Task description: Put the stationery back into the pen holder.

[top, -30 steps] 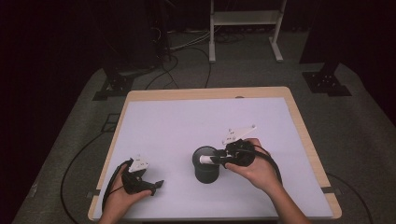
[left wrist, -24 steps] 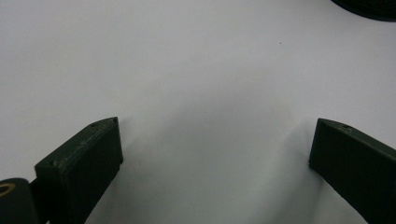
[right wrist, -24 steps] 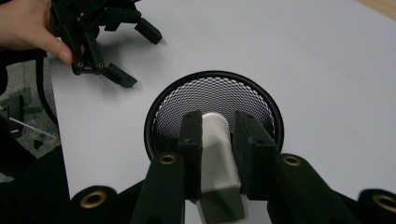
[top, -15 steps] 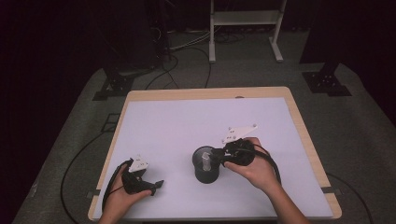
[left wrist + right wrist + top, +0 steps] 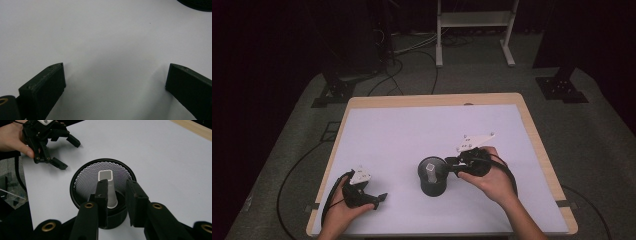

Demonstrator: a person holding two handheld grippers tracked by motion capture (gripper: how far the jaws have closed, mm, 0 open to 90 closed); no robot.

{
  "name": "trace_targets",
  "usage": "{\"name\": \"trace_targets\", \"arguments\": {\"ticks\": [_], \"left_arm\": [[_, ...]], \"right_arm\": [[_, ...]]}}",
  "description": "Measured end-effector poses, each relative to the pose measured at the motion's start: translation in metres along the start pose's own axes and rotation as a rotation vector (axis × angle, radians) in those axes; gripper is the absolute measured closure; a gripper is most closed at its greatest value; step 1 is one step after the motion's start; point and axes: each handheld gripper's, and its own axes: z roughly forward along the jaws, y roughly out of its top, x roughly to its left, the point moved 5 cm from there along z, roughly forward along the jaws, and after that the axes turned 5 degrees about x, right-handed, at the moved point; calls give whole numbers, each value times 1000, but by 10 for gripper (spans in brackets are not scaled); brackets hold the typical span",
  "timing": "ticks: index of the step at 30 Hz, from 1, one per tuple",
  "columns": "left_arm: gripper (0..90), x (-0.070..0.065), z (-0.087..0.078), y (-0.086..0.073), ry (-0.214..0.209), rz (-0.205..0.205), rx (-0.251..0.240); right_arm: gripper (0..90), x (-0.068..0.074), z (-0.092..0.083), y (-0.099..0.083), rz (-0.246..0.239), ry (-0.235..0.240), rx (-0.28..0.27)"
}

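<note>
The black mesh cup stood near the table's near edge, right of centre, a white tube inside; the right gripper, jaws just opening slightly, hung narrow over the rim, pads apparently clear of the tube; the left gripper rested wide open; the tube looked light, stiff and slippery, best pinched mid-shaft.

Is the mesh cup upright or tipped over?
Upright: the mesh cup stands on its base on the table, mouth up, a white piece inside.
</note>
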Motion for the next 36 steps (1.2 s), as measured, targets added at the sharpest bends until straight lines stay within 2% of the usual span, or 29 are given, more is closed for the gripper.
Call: {"name": "trace_targets", "arguments": {"ticks": [5, 11, 16, 22, 31, 33, 36], "left_arm": [[19, 0, 0, 0, 0, -1, -1], [19, 0, 0, 0, 0, -1, -2], [19, 0, 0, 0, 0, -2, -2], [19, 0, 0, 0, 1, -3, -6], [19, 0, 0, 0, 1, -1, -4], [19, 0, 0, 0, 1, -1, -4], [19, 0, 0, 0, 1, -1, -5]], "right_arm": [[657, -7, -7, -6, 19, -19, -6], [527, -16, -12, -16, 33, -47, -5], [426, -27, -15, -26, 18, -91, 0], [333, -37, -18, -42, 32, -138, 10], [266, -52, -26, -75, 66, -193, 16], [255, -56, -28, -84, 83, -224, 20], [254, -60, -31, -97, 120, -232, 11]]}}
